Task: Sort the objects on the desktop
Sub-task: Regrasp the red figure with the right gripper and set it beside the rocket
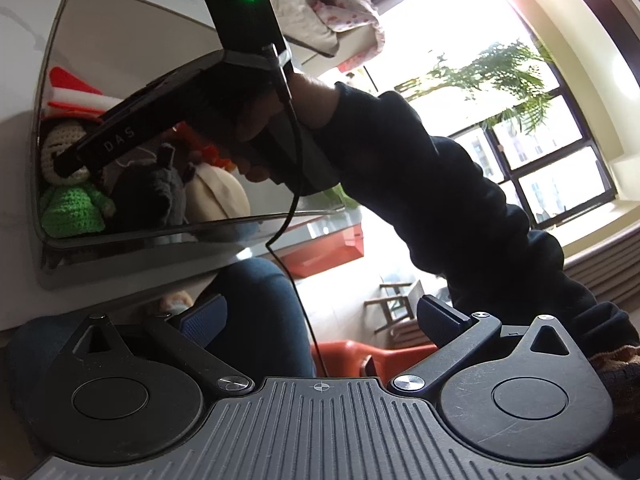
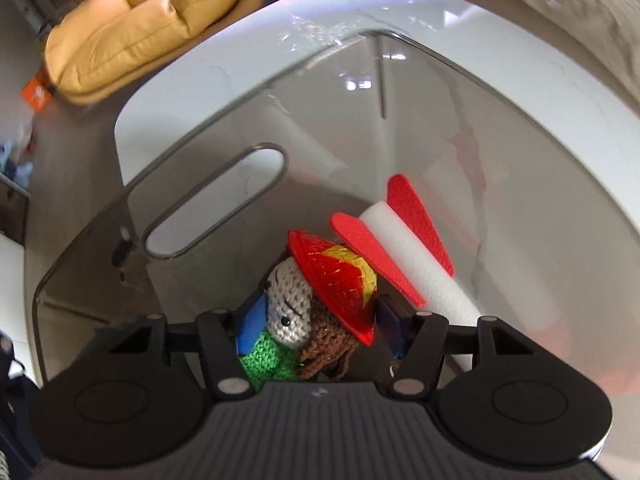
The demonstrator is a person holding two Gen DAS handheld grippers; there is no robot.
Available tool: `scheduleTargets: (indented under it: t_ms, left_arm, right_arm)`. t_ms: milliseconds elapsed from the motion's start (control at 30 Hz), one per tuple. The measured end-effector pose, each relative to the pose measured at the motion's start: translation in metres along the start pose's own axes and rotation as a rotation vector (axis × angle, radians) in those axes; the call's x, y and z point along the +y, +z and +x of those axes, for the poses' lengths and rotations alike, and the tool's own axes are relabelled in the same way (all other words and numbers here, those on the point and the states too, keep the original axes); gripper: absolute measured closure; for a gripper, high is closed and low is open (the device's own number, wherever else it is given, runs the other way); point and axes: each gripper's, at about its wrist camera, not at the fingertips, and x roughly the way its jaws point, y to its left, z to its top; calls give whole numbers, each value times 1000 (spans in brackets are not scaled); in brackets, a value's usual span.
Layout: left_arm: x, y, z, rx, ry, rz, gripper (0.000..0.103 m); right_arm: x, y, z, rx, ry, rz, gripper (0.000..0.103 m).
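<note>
A clear smoked plastic bin (image 2: pixel 208 200) stands on the white table (image 2: pixel 192 92). Inside lies a white foam rocket with red fins (image 2: pixel 416 264). My right gripper (image 2: pixel 320 320) reaches into the bin and is shut on a crocheted doll (image 2: pixel 292 312) with a green body, brown hair and a red hat. In the left wrist view the bin (image 1: pixel 120 48) shows from the side with the doll (image 1: pixel 68 200), a grey plush (image 1: pixel 160 192) and a cream plush (image 1: pixel 220 200) inside. My left gripper (image 1: pixel 320 320) is open and empty, away from the bin.
A yellow leather cushion (image 2: pixel 132 28) lies beyond the table on the left. The right arm in a dark sleeve (image 1: pixel 440 184) crosses the left wrist view. A window with a plant (image 1: pixel 508 80) and an orange chair (image 1: pixel 360 356) lie behind.
</note>
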Motion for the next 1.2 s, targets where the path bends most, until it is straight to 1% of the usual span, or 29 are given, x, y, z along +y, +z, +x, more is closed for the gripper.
scheduleTargets:
  t_ms: [67, 100, 133, 167, 200, 233, 267, 333, 367, 400, 500, 533, 600, 667, 700, 733, 767, 800, 867, 933, 1000, 1100, 1200]
  left_arm:
    - [1, 0, 0, 2, 8, -2, 0]
    - [1, -1, 1, 3, 12, -3, 0]
    - [2, -1, 0, 2, 10, -3, 0]
    - [2, -2, -1, 1, 6, -3, 0]
    - [3, -2, -2, -2, -1, -3, 0]
    - [4, -2, -3, -5, -7, -5, 0]
    - [4, -1, -2, -7, -12, -6, 0]
    - [4, 0, -1, -9, -21, -7, 0]
    - [3, -1, 1, -6, -25, -5, 0]
    - [2, -1, 2, -1, -27, -2, 0]
    - [-3, -4, 4, 17, -19, 12, 0]
    - [-4, -6, 4, 18, -13, 16, 0]
    - [-3, -7, 1, 10, -5, 11, 0]
    - [1, -6, -1, -1, 2, -8, 0]
    - [4, -6, -1, -4, 8, -19, 0]
    - [6, -5, -2, -8, 13, -30, 0]
    - [8, -4, -1, -8, 15, -38, 0]
    - [9, -4, -1, -6, 15, -43, 0]
    - [11, -3, 2, -1, 11, -48, 0]
    - [10, -2, 6, 8, 4, -45, 0]
    - [7, -2, 9, 17, -5, -34, 0]
    - [3, -2, 13, 23, -10, -22, 0]
    - [1, -3, 12, 18, -10, -19, 0]
  right_arm:
    - [-1, 7, 0, 33, -9, 76, 39]
    - [-1, 10, -7, 32, -28, 82, 38]
    - [-1, 13, -14, 29, -48, 85, 36]
    - [-1, 16, -22, 26, -68, 87, 32]
    - [1, 16, -37, 27, -117, 64, 21]
    - [2, 13, -48, 42, -175, 36, 16]
    - [1, 10, -50, 63, -246, 8, 17]
    - [-16, -10, -63, 103, -372, -21, 20]
    - [-31, -22, -72, 120, -409, -17, 22]
    - [-36, -22, -66, 140, -436, -9, 26]
    - [-52, -34, -29, 216, -508, -11, 37]
    - [-56, -36, -17, 241, -517, -12, 38]
    - [-62, -37, 4, 279, -520, -18, 39]
    - [-65, -35, 21, 310, -534, -36, 44]
    - [-71, -43, 42, 319, -548, -59, 51]
    - [-71, -44, 45, 319, -548, -78, 52]
    - [-71, -43, 45, 318, -545, -96, 52]
    - [-67, -42, 42, 295, -528, -120, 52]
    - [-55, -40, 31, 266, -490, -202, 52]
    - [-45, -38, 20, 255, -474, -250, 52]
    - [-34, -36, 11, 246, -459, -335, 53]
    - [-18, -32, 8, 262, -441, -477, 53]
    - [-7, -25, 20, 298, -440, -594, 53]
